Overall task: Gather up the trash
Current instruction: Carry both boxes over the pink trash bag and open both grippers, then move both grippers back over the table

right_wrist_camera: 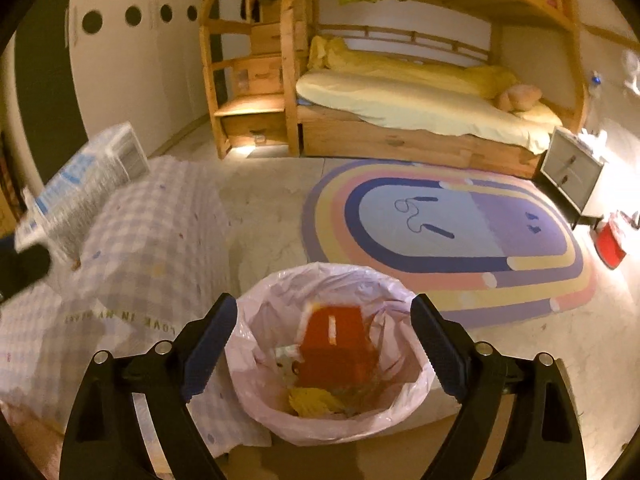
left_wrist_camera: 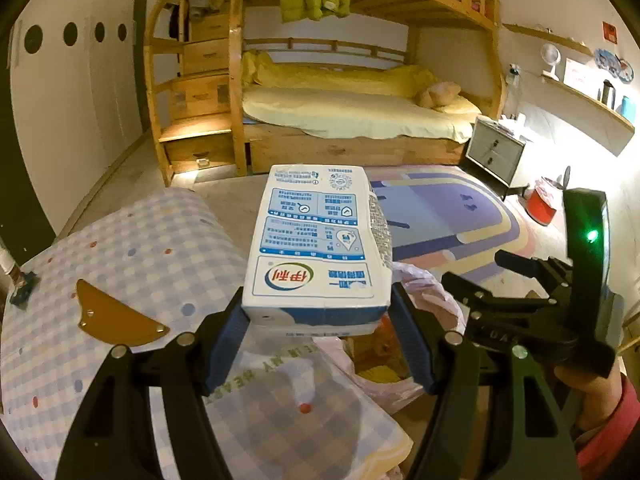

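My left gripper (left_wrist_camera: 320,340) is shut on a white and blue milk carton (left_wrist_camera: 320,248), its blue pads pressing the carton's near end from both sides. The same carton (right_wrist_camera: 80,188) shows at the left edge of the right wrist view, above the table. My right gripper (right_wrist_camera: 323,300) stands open over a bin lined with a pink bag (right_wrist_camera: 256,320). A blurred orange box (right_wrist_camera: 336,340) sits in the bin's mouth between the fingers, apart from both pads, over yellow scraps. In the left wrist view the right gripper (left_wrist_camera: 472,268) hangs open beside the bag (left_wrist_camera: 428,292).
A table with a checked cloth (left_wrist_camera: 120,248) lies left of the bin, with a flat brown piece (left_wrist_camera: 116,320) on it. Beyond are a striped oval rug (right_wrist_camera: 460,232), a wooden bunk bed (right_wrist_camera: 400,112), a grey nightstand (right_wrist_camera: 572,168) and a red container (right_wrist_camera: 610,240). A hand in a red sleeve (left_wrist_camera: 600,400) holds the right gripper.
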A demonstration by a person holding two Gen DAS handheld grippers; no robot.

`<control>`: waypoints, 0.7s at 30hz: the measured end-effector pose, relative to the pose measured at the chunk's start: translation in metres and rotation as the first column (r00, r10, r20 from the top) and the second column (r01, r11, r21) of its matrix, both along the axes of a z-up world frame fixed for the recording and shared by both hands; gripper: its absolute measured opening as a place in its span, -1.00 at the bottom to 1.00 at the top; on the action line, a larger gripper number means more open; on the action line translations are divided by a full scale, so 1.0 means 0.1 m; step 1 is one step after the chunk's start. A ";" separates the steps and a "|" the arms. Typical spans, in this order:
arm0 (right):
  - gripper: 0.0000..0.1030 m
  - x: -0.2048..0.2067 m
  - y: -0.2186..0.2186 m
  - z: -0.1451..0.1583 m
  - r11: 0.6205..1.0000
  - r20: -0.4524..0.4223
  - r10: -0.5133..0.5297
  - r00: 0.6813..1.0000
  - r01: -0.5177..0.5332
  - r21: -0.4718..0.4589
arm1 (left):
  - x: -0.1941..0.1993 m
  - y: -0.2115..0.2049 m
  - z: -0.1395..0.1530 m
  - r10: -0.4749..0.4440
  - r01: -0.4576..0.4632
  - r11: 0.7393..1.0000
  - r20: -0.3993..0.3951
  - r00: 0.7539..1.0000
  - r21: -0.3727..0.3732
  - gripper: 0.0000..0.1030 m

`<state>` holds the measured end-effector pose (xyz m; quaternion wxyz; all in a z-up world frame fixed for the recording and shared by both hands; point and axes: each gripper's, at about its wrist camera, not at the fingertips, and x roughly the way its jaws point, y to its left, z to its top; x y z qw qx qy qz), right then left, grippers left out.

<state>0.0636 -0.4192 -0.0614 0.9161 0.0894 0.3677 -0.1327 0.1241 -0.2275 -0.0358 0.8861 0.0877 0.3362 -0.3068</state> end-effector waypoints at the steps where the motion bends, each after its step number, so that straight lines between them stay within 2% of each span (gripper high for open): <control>1: 0.71 -0.03 -0.04 0.02 1.000 0.009 -0.010 1.000 0.010 0.008 | 0.00 -0.04 -0.02 -0.009 0.009 1.000 -0.003 1.000 0.006 0.31; 6: 0.71 -0.22 -0.21 0.14 0.996 0.058 -0.085 0.995 0.083 0.040 | -0.02 -0.31 -0.08 -0.063 0.063 0.998 -0.012 0.998 0.022 0.31; 10: 0.71 -0.41 -0.37 0.32 0.986 0.110 -0.164 0.980 0.160 0.041 | 0.00 -0.57 -0.06 -0.112 0.112 0.994 -0.014 0.994 -0.002 0.36; 11: 0.71 -0.48 -0.40 0.37 0.983 0.129 -0.185 0.974 0.181 0.043 | 0.02 -0.61 -0.06 -0.114 0.114 0.994 -0.017 0.993 0.004 0.58; 12: 0.71 -0.54 -0.43 0.41 0.980 0.146 -0.200 0.969 0.195 0.049 | 0.03 -0.63 -0.06 -0.110 0.110 0.994 -0.023 0.994 0.009 0.68; 15: 0.71 -0.64 -0.47 0.46 0.977 0.161 -0.213 0.964 0.206 0.062 | 0.04 -0.52 -0.03 -0.090 0.089 0.996 -0.041 0.995 -0.024 0.71; 21: 0.71 -0.71 -0.36 0.50 0.984 0.145 -0.172 0.974 0.163 0.073 | -0.13 -0.19 0.01 -0.036 0.036 0.999 0.006 0.999 0.017 0.71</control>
